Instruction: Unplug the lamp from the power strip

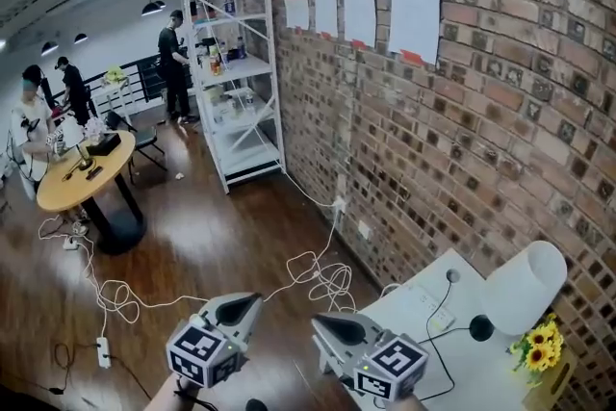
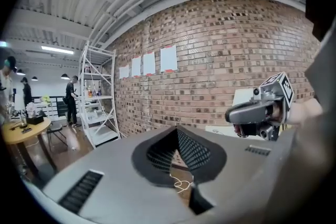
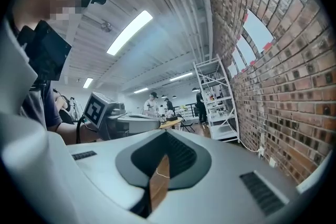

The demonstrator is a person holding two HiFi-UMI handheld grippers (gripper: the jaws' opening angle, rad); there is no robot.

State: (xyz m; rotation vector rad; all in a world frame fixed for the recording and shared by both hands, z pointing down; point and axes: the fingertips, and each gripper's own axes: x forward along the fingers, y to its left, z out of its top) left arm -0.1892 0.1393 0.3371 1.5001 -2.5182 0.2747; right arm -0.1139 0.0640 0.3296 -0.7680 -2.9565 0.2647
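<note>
The lamp (image 1: 525,289) has a white shade and a black base (image 1: 481,327) and stands on the white table (image 1: 481,375) at the right, by the brick wall. Its black cord (image 1: 438,356) loops over the tabletop near a small white block (image 1: 442,316) that may be the power strip. My left gripper (image 1: 252,300) and right gripper (image 1: 318,319) hang side by side over the floor, left of the table, both with jaws together and nothing in them. The left gripper view looks past its shut jaws at the right gripper (image 2: 231,114). The right gripper view shows the left gripper (image 3: 131,123).
White cables (image 1: 318,279) lie tangled on the wooden floor toward a wall socket (image 1: 339,204), and another power strip (image 1: 103,351) lies at the left. Sunflowers (image 1: 539,346) stand beside the lamp. A white shelf rack (image 1: 236,72), a round table (image 1: 87,173) and several people are further back.
</note>
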